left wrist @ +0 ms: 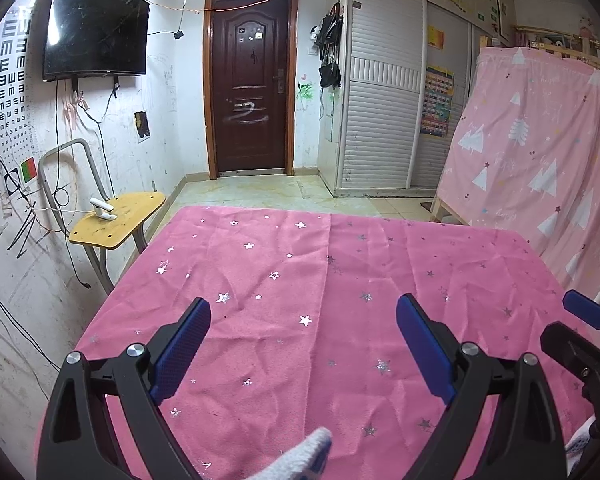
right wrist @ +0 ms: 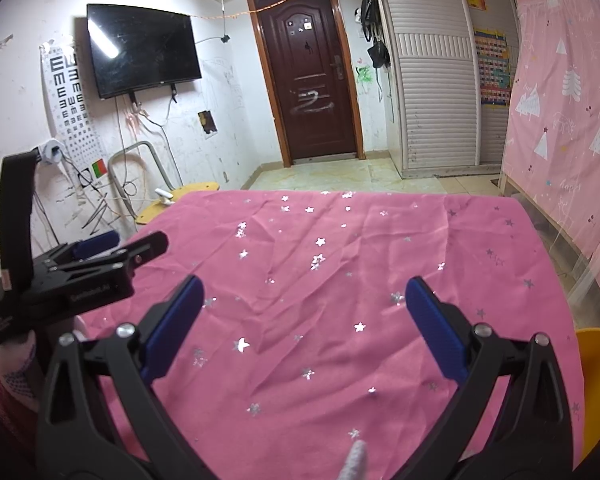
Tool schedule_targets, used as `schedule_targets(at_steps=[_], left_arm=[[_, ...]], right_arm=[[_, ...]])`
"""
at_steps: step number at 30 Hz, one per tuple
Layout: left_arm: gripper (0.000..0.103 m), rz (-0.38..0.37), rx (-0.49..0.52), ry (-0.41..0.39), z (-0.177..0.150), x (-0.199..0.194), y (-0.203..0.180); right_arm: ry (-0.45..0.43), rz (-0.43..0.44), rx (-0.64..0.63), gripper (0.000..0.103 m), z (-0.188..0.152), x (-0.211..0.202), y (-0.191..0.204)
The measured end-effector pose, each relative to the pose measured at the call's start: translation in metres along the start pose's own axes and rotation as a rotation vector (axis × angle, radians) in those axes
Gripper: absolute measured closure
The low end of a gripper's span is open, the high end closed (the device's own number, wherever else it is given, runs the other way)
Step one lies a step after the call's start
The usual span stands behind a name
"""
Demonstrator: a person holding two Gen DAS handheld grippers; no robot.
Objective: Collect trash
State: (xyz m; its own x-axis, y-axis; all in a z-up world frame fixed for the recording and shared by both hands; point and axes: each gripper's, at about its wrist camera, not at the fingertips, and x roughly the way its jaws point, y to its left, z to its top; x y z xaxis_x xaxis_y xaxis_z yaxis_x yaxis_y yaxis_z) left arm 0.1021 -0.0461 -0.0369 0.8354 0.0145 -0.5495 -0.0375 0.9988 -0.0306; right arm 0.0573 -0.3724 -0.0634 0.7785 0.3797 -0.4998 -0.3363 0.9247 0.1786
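The table [left wrist: 284, 280], draped in a pink star-printed cloth [right wrist: 340, 280], is lying bare in both views: no trash is showing on it or on the floor [left wrist: 260, 188] beyond, and no bin is showing either, so I cannot tell whether collection is finished or not yet begun. The left claw [left wrist: 303, 312] is hovering over the near edge, spread wide and gripping nothing. The right claw [right wrist: 304, 296] is hanging beside it, likewise released and empty.

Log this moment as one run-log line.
left gripper: open, empty | right gripper: open, empty | pink cloth: no trash visible | phase: not started
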Motion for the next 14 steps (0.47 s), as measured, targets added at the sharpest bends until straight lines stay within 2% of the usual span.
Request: schedule_targets(at_steps=[14], left_arm=[[0.017, 0.000, -0.004, 0.008, 0.0023, 0.0011, 0.0010]], right_arm=[[0.001, -0.001, 0.000, 0.006, -0.0002, -0.0002, -0.0008]])
